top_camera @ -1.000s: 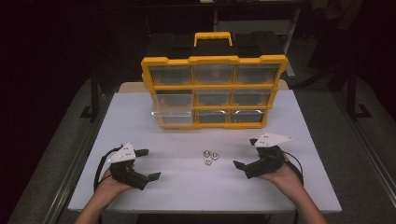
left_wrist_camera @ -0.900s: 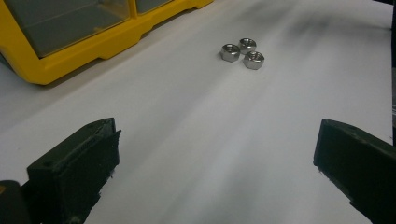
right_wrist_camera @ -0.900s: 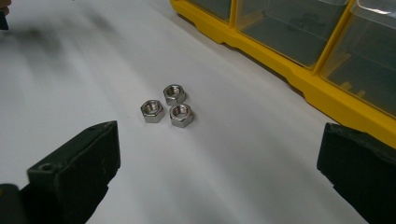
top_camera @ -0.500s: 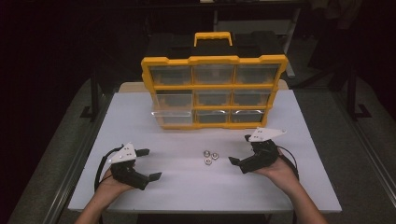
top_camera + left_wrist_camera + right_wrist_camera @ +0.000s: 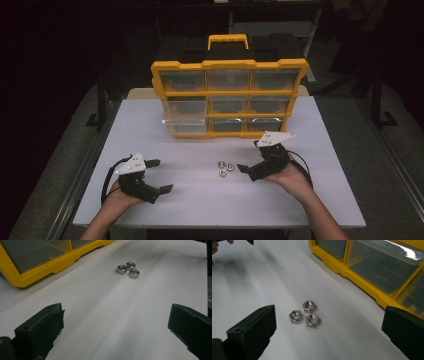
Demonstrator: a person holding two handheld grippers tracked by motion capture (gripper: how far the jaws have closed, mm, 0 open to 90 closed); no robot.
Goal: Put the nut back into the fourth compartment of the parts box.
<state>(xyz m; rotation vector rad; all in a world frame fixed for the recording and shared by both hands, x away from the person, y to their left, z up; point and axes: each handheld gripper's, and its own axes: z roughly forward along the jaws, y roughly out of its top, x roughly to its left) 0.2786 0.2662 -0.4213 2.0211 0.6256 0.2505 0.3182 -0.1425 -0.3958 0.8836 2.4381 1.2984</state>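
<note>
- Three steel hex nuts (image 5: 305,314) lie flat in a tight cluster on the white table (image 5: 320,200), touching or all but touching one another, near the middle of the table and well short of the yellow drawer organizer (image 5: 229,98) at the far side.
- The right gripper (image 5: 251,159) hangs just to the right of the cluster, jaws spread wide with nothing between them; in the right gripper view the nuts sit between the two jaws and a little ahead.
- The left gripper (image 5: 159,175) rests at the near left of the table, well apart from the nuts, jaws likewise wide and empty.
- Judged from their look, the nuts are small, rigid and light for the jaws, but smooth metal on a slick tabletop: they would likely skid or spin if nudged, and a push on one would scatter its neighbours.
- The best hold is probably across two opposite flats of a single nut, jaws low to the table. The nut nearest the right gripper is the easiest to single out.
- One clear drawer (image 5: 183,122) at the organizer's lower left stands pulled out a little, a likely place for the nuts.
</note>
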